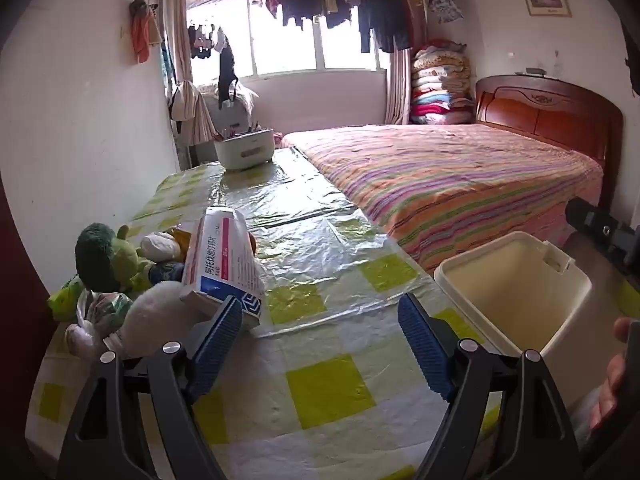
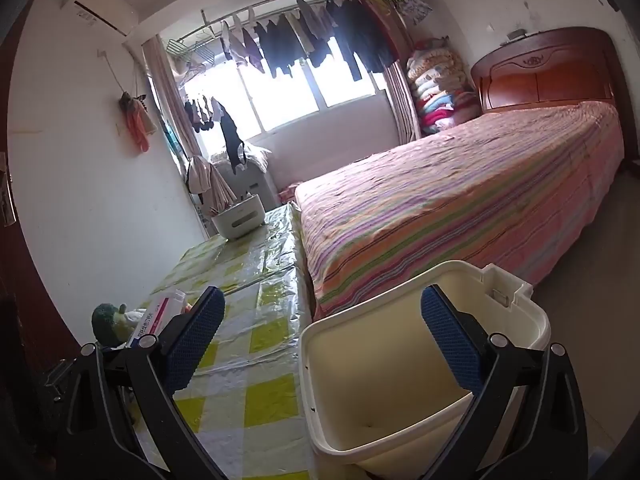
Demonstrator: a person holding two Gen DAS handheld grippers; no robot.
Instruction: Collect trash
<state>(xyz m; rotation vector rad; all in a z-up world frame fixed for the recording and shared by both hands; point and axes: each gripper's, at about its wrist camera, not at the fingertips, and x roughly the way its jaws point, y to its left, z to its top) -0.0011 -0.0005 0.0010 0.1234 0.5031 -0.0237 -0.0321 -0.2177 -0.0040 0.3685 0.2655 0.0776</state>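
Note:
A white medicine box point(image 1: 224, 256) with a pink stripe leans on a heap at the table's left edge. The heap holds a crumpled white paper ball point(image 1: 160, 246), a green plush toy point(image 1: 108, 256), a white round lump point(image 1: 152, 316) and crumpled plastic bags point(image 1: 96, 312). My left gripper point(image 1: 320, 308) is open, and its left fingertip point(image 1: 230, 312) is right at the box's lower corner, with nothing between the pads. An empty cream bin point(image 1: 520, 280) stands off the table's right edge. My right gripper point(image 2: 320, 308) hangs open over the bin's point(image 2: 400, 380) near rim. The medicine box point(image 2: 160, 316) shows beside its left finger.
The table point(image 1: 328, 392) wears a yellow-green checked plastic cover. A white caddy point(image 1: 244, 148) with pens stands at its far end. A bed with a striped cover point(image 1: 440, 184) runs along the table's right side. A hand point(image 1: 612, 380) shows at the right edge.

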